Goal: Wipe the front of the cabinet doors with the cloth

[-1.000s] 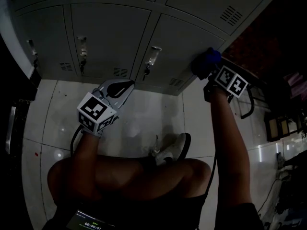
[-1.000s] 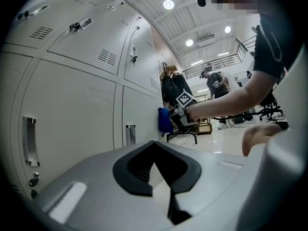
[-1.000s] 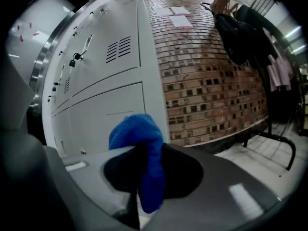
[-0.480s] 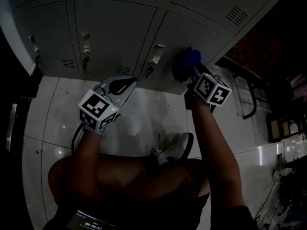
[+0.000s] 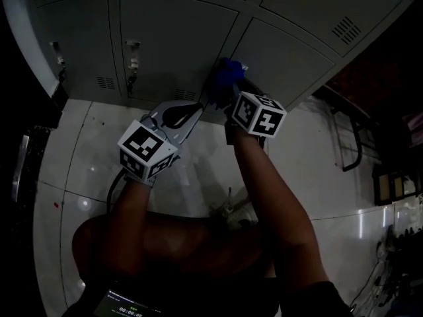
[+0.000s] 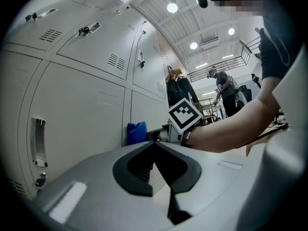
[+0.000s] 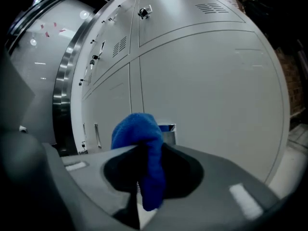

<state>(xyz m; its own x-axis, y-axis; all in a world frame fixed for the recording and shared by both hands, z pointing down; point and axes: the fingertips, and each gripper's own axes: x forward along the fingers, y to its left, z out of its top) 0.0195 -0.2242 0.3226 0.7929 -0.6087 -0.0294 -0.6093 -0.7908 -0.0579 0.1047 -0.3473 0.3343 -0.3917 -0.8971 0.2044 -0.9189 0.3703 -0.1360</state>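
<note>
Right tongs (image 5: pixel 230 90) have travelled leftward along the bottom row of cabinet doors, from the far right edge of the right-hand door (image 5: pixel 291 58) to its left edge, carrying the cloth (image 5: pixel 227 73) with them; the left tongs (image 5: pixel 196 109) have kept their station over the floor, shifted only slightly.

Right tongs: pressed onto the blue cloth, a fold of which is pinched between the two tips. The bunched upper part stands beyond the tips and a tail hangs down between them. In the head view the bunch lies against the grey metal at the seam between the right-hand door and the middle door (image 5: pixel 172 38), low down near the doors' bottom edge. The right marker cube (image 5: pixel 259 113) sits just behind, on the person's extended forearm.

Left tongs: pressed together, tip to tip, with nothing between them. They point toward the bottom edge of the middle door but stand apart from it, beside the right tongs. The left marker cube (image 5: pixel 147 152) is nearer the person.

Surroundings: each door carries a latch (image 5: pixel 133 55) and a patch of vent slots (image 5: pixel 347 28). Below the cabinet lies a glossy white tiled floor (image 5: pixel 79 150). The person crouches, knees forward. The left gripper view shows a second person (image 6: pixel 222 88) standing far down the room under ceiling lights.
</note>
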